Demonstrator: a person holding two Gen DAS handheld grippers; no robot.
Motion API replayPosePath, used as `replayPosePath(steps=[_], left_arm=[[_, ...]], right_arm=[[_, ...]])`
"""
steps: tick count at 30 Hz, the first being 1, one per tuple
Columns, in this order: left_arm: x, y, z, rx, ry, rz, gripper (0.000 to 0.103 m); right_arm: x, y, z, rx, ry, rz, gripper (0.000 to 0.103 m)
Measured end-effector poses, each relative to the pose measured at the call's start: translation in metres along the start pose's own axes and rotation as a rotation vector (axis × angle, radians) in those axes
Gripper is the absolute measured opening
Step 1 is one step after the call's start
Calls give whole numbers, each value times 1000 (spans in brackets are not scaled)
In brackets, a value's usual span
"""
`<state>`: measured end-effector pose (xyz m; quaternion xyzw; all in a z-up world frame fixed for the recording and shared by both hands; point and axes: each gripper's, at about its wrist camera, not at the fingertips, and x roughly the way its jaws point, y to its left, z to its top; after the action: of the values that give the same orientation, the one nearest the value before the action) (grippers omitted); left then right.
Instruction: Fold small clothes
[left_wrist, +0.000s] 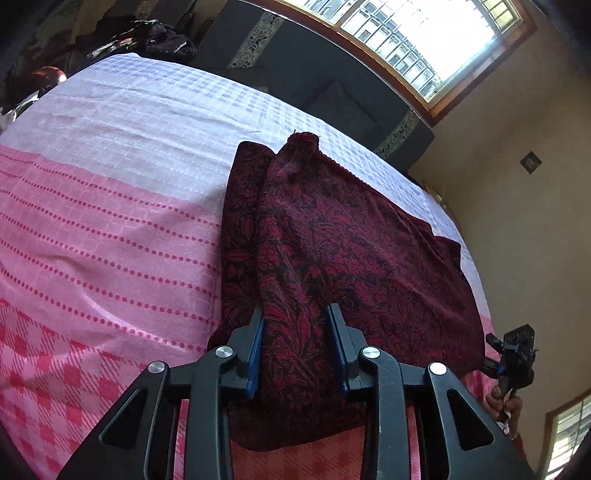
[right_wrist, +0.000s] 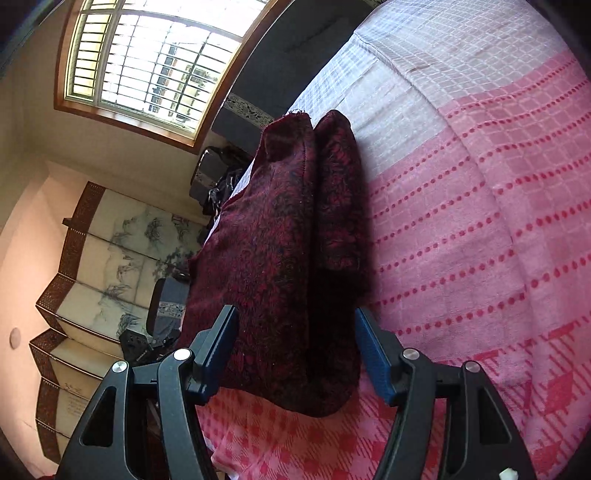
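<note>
A dark red floral garment (left_wrist: 332, 258) lies partly folded on the pink and white bedspread (left_wrist: 110, 221). A narrower folded strip runs along its left side. My left gripper (left_wrist: 297, 314) is open, its fingers straddling a raised ridge of the cloth near the garment's near edge. In the right wrist view the same garment (right_wrist: 277, 258) lies lengthwise ahead. My right gripper (right_wrist: 295, 321) is open wide, one finger on each side of the garment's near end. The right gripper (left_wrist: 513, 354) also shows in the left wrist view, held in a hand at the bed's right edge.
The bedspread (right_wrist: 480, 221) covers the whole bed. A dark sofa (left_wrist: 332, 85) stands under a window (left_wrist: 417, 33) beyond the bed. A painted folding screen (right_wrist: 96, 266) and a dark chair (right_wrist: 166, 306) stand beside the bed. Dark clutter (left_wrist: 147, 40) sits at the far left.
</note>
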<state>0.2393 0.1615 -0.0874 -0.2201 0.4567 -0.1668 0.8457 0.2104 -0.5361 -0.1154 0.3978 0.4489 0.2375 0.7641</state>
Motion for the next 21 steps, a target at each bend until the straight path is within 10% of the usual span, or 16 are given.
replayPosePath(steps=[3, 21], left_arm=[[-4, -3, -3, 6, 6, 19, 12], [-26, 15, -67, 17, 35, 52, 11]], right_arm=[[4, 10, -1, -35, 30, -28, 11], [-11, -11, -41, -19, 87, -63, 8]])
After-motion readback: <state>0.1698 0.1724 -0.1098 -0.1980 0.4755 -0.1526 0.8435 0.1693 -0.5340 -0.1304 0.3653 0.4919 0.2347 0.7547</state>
